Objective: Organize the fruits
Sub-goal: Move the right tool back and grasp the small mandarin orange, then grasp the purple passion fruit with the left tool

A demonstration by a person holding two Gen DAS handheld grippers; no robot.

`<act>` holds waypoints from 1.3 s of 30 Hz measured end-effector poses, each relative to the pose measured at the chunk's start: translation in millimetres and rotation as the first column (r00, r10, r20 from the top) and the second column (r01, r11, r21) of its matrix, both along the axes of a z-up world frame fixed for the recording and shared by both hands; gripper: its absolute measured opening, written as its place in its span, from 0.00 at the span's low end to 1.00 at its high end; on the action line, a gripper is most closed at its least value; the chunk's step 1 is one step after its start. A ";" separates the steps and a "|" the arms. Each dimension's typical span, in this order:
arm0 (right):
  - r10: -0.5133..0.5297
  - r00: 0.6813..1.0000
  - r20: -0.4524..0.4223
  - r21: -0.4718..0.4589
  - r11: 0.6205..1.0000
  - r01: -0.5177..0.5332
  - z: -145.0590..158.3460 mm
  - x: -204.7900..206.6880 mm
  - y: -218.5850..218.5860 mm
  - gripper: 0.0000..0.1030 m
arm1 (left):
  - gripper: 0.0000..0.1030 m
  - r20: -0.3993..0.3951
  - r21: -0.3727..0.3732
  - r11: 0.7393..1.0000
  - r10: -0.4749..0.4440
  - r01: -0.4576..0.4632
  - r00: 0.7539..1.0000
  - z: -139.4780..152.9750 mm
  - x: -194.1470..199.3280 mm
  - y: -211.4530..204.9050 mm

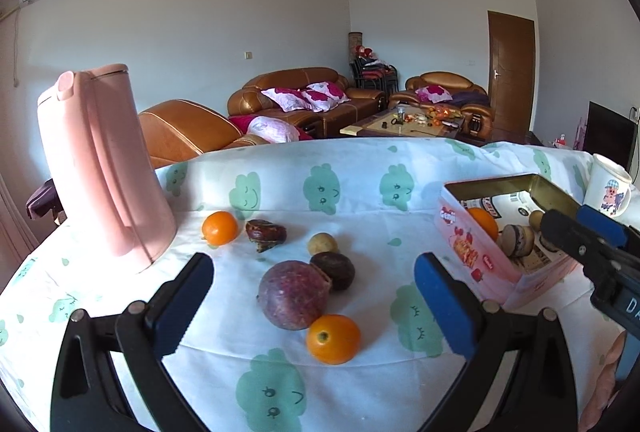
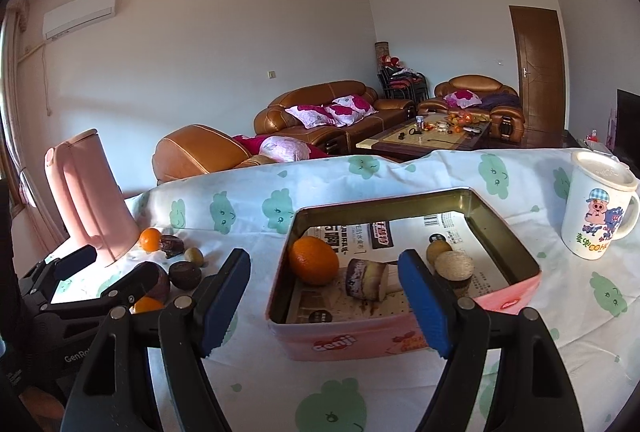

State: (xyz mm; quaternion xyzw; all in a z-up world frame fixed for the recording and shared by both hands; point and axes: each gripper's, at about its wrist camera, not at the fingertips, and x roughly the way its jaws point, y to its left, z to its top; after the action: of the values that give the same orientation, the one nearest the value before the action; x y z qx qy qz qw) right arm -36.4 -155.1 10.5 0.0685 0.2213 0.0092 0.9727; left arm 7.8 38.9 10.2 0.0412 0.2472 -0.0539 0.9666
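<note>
In the left wrist view my left gripper [image 1: 314, 306] is open and empty, its jaws on either side of a big purple fruit [image 1: 294, 295] and an orange [image 1: 333, 339]. Behind them lie a dark round fruit [image 1: 334, 270], a small yellow-brown fruit [image 1: 322, 243], a dark shrivelled fruit [image 1: 265, 233] and a second orange [image 1: 219, 228]. In the right wrist view my right gripper [image 2: 324, 302] is open and empty over the near side of the pink tin [image 2: 344, 342]. The tin holds an orange [image 2: 313, 260], a cut purple-skinned piece [image 2: 366, 279] and two small pale round fruits [image 2: 454, 265].
A pink kettle [image 1: 100, 164] stands at the table's left. A white cartoon mug [image 2: 598, 210] stands right of the tin. The cloud-print cloth [image 1: 280, 384] covers the table; its far edge drops off toward sofas.
</note>
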 end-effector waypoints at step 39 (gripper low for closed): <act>0.365 0.839 -0.402 0.021 0.920 -0.391 -51.9 73.0 154.8 0.36 | 0.99 -0.036 0.104 0.982 0.164 -0.159 0.986 -11.0 24.5 95.2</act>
State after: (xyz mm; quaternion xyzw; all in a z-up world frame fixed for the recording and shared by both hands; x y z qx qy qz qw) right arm 36.6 -0.3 -41.4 -0.0062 0.4239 0.1798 0.8876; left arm 32.3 134.0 -0.8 0.0687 0.2733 0.0362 0.9588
